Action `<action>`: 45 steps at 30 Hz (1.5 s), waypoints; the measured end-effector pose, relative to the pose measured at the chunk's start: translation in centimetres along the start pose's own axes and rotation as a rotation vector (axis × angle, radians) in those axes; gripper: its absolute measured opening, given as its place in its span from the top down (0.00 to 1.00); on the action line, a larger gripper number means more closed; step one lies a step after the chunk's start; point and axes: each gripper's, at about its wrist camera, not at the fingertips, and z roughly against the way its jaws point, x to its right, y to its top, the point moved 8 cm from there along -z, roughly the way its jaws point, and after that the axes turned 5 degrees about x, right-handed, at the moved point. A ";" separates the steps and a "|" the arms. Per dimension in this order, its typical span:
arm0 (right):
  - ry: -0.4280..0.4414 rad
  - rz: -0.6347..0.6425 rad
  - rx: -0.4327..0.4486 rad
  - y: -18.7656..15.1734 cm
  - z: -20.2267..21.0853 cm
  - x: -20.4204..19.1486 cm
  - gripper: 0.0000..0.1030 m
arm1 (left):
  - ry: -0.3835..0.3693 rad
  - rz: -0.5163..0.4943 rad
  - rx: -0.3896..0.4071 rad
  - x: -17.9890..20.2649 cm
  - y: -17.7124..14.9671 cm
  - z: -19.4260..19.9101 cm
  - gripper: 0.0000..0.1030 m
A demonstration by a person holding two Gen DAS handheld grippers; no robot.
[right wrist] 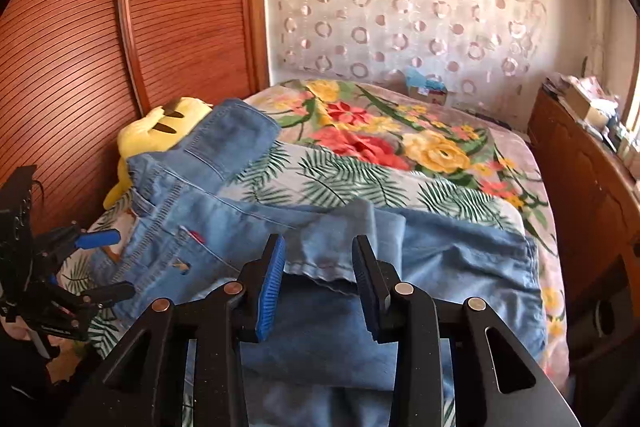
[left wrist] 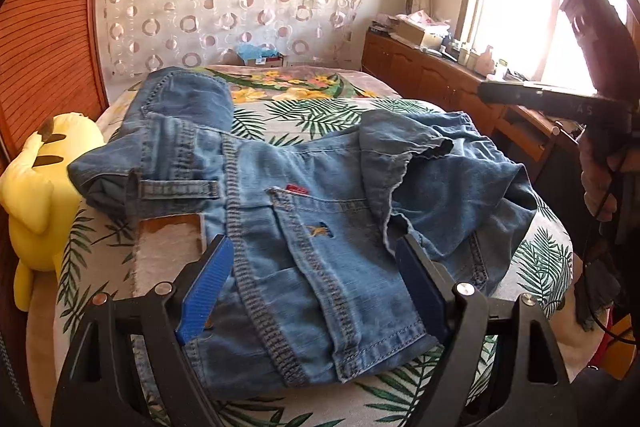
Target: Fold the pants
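The jeans (left wrist: 304, 211) lie crumpled across the near end of the bed (right wrist: 360, 171), waistband toward the yellow plush toy (left wrist: 36, 195) by the slatted wooden wardrobe (right wrist: 72, 67). The left gripper (left wrist: 316, 255) hovers over the back pocket, its 2 fingers spread wide with nothing pinched. The right gripper (right wrist: 320, 259) is partly spread just above a folded-over leg hem, pads not pressing it. A cluttered wooden dresser (left wrist: 432, 67) lines the window side.
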 end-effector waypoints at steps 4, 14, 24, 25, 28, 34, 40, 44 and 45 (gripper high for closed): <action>-0.040 -0.047 -0.017 -1.4 -0.4 1.6 0.65 | -0.055 -0.021 -0.012 1.6 0.3 -1.1 0.19; -0.103 -0.134 -0.040 -4.5 -0.1 3.9 0.58 | -0.117 -0.063 -0.127 5.0 -0.3 -6.1 0.48; -0.107 -0.181 -0.032 -5.1 0.9 4.2 0.57 | -0.144 -0.111 -0.125 6.6 -0.6 -5.4 0.95; -0.106 -0.183 -0.031 -5.2 1.0 4.5 0.57 | -0.144 -0.107 -0.112 6.5 -0.4 -4.9 0.95; -0.097 -0.183 -0.025 -5.1 1.0 4.5 0.57 | -0.155 -0.093 -0.072 5.5 0.5 -2.3 0.95; -0.068 -0.157 -0.012 -4.9 0.4 4.2 0.57 | -0.097 -0.071 -0.003 2.0 1.8 2.4 0.95; -0.017 -0.121 0.001 -4.1 -0.5 2.2 0.56 | -0.024 -0.027 0.041 -2.0 1.8 5.7 0.96; 0.017 -0.104 -0.001 -4.1 -1.2 0.9 0.57 | 0.027 0.009 0.027 -4.5 0.2 6.6 0.95; 0.026 -0.101 -0.002 -4.1 -1.5 0.6 0.56 | 0.033 0.019 0.012 -4.9 -0.5 6.4 0.96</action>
